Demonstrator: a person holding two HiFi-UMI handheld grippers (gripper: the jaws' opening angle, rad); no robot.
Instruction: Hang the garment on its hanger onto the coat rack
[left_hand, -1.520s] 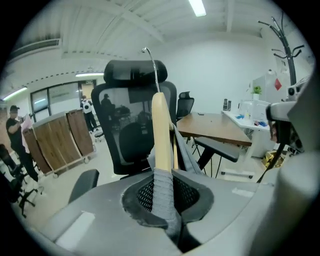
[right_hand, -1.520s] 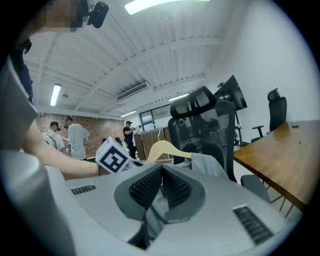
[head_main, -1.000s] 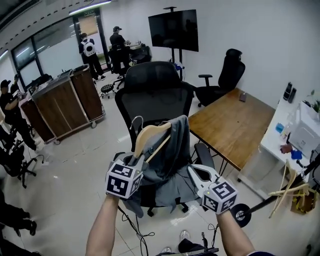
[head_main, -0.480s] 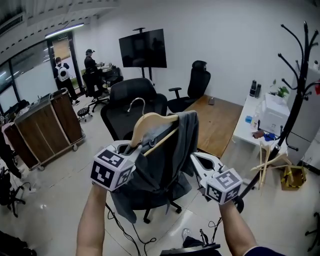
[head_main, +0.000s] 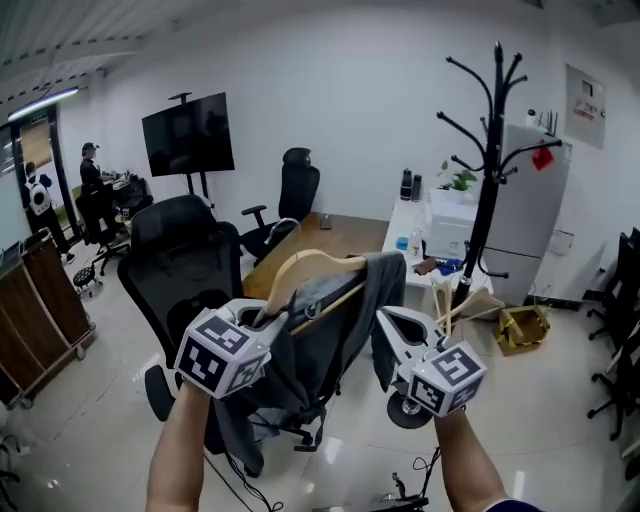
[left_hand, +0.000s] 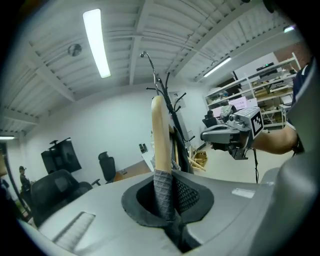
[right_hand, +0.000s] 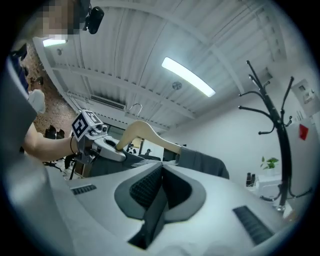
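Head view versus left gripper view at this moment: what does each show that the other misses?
Only the head view: the grey garment in full, draped over the hanger and hanging down between the two grippers. Only the left gripper view: the left gripper jaws shut on the hanger's end, with grey fabric pinched in, and the ceiling light. Both: the hanger, the coat rack and the right gripper.

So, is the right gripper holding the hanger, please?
No, the right gripper has its jaws together on nothing; the left gripper grips the hanger.
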